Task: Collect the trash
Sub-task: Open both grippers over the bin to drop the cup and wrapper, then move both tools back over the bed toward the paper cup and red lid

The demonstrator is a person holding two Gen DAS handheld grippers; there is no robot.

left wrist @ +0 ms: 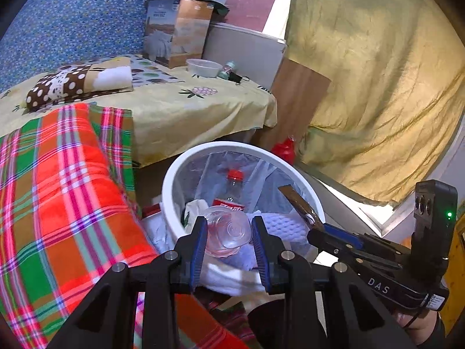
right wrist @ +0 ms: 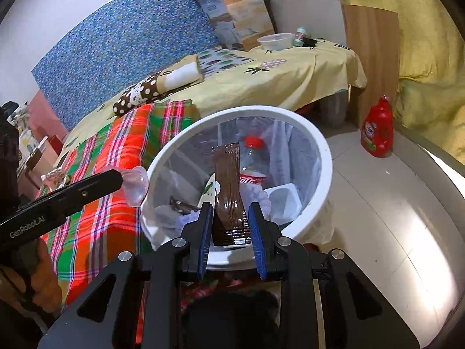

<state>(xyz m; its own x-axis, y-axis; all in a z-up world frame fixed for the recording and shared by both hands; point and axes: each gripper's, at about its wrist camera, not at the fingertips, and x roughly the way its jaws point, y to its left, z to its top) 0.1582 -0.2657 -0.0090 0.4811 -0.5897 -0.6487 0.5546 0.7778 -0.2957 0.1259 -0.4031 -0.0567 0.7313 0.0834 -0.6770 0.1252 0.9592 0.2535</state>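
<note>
A white trash bin (left wrist: 170, 180) with a clear liner stands on the floor beside the bed; it also shows in the right wrist view (right wrist: 325, 157). Inside lie a cola bottle (left wrist: 234, 187) with a red cap, tissues and a white tray (right wrist: 283, 200). My left gripper (left wrist: 228, 228) is shut on a clear plastic cup (left wrist: 229, 231) over the bin's near rim. My right gripper (right wrist: 229, 218) is shut on a brown snack wrapper (right wrist: 228, 192) held upright over the bin; the wrapper also shows in the left wrist view (left wrist: 299, 203).
A plaid blanket (left wrist: 58, 189) covers the bed at left, with a polka-dot pillow (left wrist: 75, 83). At the bed's far end are a cardboard box (left wrist: 177, 35), a plastic container (left wrist: 203, 68) and a small bottle (left wrist: 228, 69). A red detergent bottle (right wrist: 377, 129) stands on the tiled floor.
</note>
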